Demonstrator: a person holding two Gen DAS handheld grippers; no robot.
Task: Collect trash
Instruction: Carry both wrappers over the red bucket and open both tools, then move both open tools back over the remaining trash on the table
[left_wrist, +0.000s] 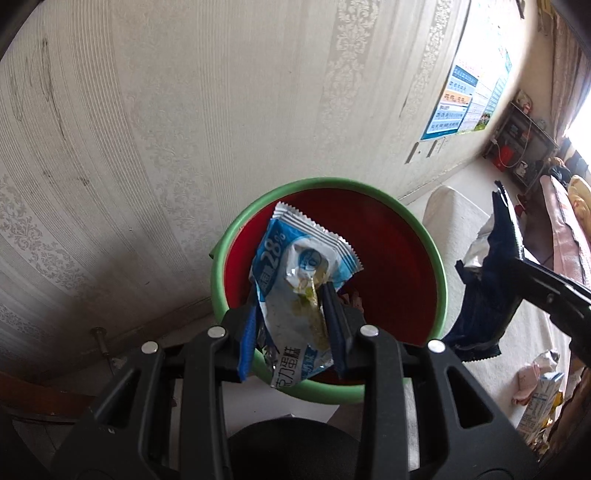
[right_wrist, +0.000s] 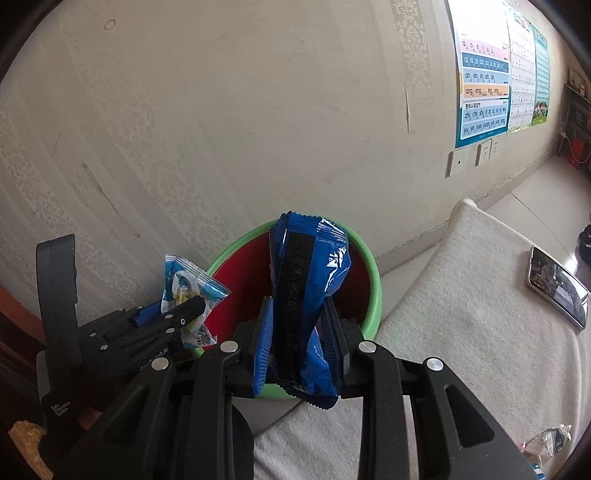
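Observation:
A bin with a green rim (left_wrist: 332, 182) and a red inside stands against the wall. My left gripper (left_wrist: 290, 301) is shut on a light-blue and white snack wrapper (left_wrist: 295, 254), which hangs over the bin's mouth. My right gripper (right_wrist: 298, 304) is shut on a dark blue wrapper (right_wrist: 317, 258), held upright above the near side of the bin (right_wrist: 376, 284). In the right wrist view the left gripper (right_wrist: 184, 306) with its light-blue wrapper (right_wrist: 181, 280) is at the bin's left edge. In the left wrist view the right gripper (left_wrist: 498, 236) and the dark blue wrapper (left_wrist: 476, 306) are just right of the bin.
A white cloth-covered seat (right_wrist: 461, 295) lies to the right of the bin, with a phone (right_wrist: 557, 291) on it. A carton and other litter (left_wrist: 539, 391) lie at the lower right. Posters (right_wrist: 484, 74) and sockets are on the patterned wall behind.

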